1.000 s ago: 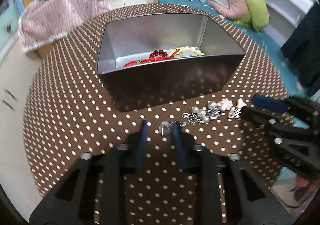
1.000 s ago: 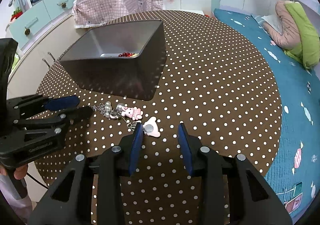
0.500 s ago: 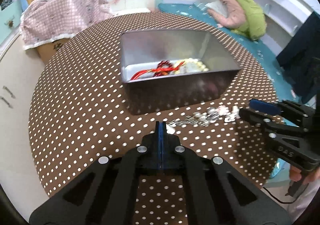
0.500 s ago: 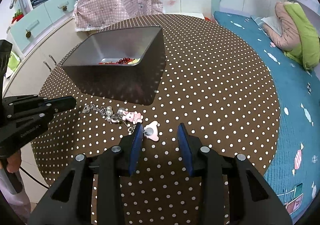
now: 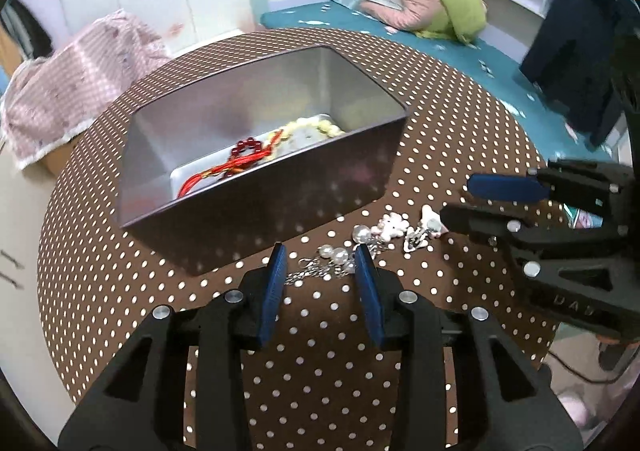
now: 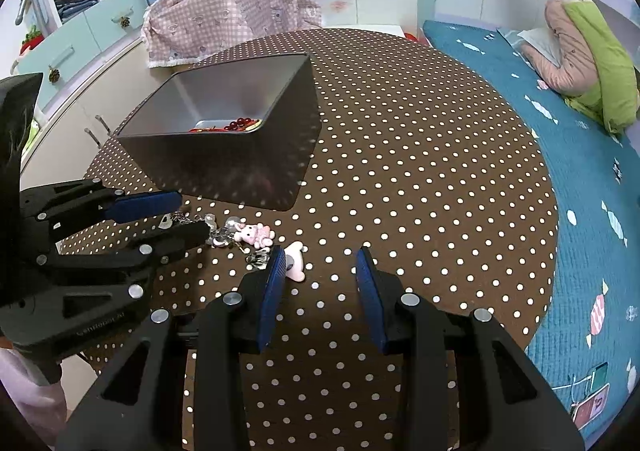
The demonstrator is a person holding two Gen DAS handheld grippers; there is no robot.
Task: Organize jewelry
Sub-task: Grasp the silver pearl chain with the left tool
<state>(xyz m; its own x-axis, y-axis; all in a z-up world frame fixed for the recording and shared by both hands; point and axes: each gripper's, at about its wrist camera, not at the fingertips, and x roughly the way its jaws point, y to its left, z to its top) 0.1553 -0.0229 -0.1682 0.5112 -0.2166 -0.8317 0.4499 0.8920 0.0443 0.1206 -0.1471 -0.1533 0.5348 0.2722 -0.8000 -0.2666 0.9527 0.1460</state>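
1. Bench (image 5: 100, 291): round, covered in a brown cloth with white dots. A metal box (image 5: 256, 207) stands toward its far left part.
2. Box contents: a red bead bracelet (image 5: 248, 149) with red cord, and a cream bead string (image 5: 316, 127), both lying on the box floor.
3. Charm chain (image 5: 360, 239): a chain with pearl beads, a pink charm and a clasp, lying on the cloth just in front of the box's near wall, toward the bench's near edge. In the right wrist view it (image 6: 248, 235) lies between the two tools.
4. Left tongs (image 5: 322, 257): jaws apart and just opened, standing over the chain end of the piece with links visible between the blue pads; the pads do not press on it.
5. Right tongs (image 6: 320, 265): jaws apart, nothing between them; the left blue pad stands just beside a pale pink heart charm (image 6: 294, 263) at the other end of the chain.
6. Background: a bed (image 6: 580, 171) with a teal cover lies beyond the bench's right edge.
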